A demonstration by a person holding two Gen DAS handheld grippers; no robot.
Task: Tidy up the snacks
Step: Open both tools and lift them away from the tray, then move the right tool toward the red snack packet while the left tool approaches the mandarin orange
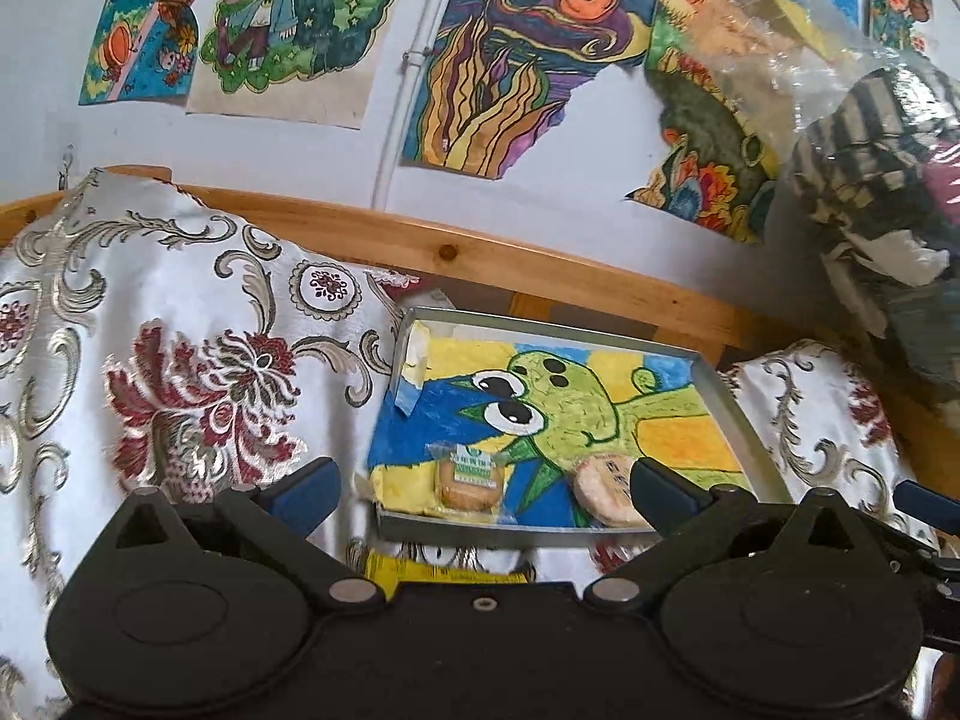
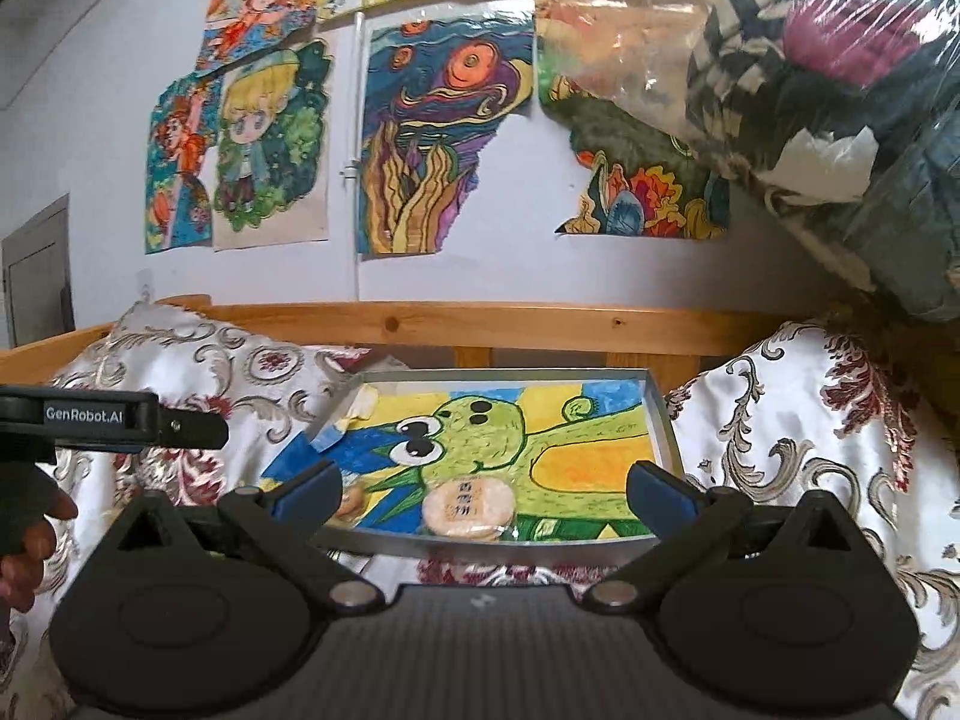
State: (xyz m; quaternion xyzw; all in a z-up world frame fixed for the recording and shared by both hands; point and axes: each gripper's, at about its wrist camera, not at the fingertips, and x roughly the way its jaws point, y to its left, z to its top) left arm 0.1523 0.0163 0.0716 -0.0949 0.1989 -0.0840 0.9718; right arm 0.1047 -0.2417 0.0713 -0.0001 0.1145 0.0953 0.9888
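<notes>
So, left wrist view first: the left gripper [image 1: 483,486] has its jaws spread wide with nothing between them, hanging just over the near edge of a shallow metal tray [image 1: 729,402]. The tray sits on a floral brocade cloth [image 1: 180,372] and is lined with a kid's drawing [image 1: 576,414] of a green big-eyed creature. Two snacks lie at the near end of the tray: a round cookie in a clear wrapper with a green label [image 1: 471,477] on the left, and a pale round rice cracker [image 1: 603,489] just to its right, partly behind the right finger. A wooden rail [image 1: 456,246] runs behind, with colourful drawings on the wall above.

Right wrist view: the right gripper [image 2: 483,489] is also released, jaws wide apart, empty, facing the same tray [image 2: 663,414]. The rice cracker [image 2: 468,507] lies near-centre in the tray; the wrapped cookie [image 2: 353,501] is mostly hidden behind the left finger, I think. The other gripper's arm [image 2: 114,420] pokes in from the far left, with a hand [image 2: 27,531] below it.
</notes>
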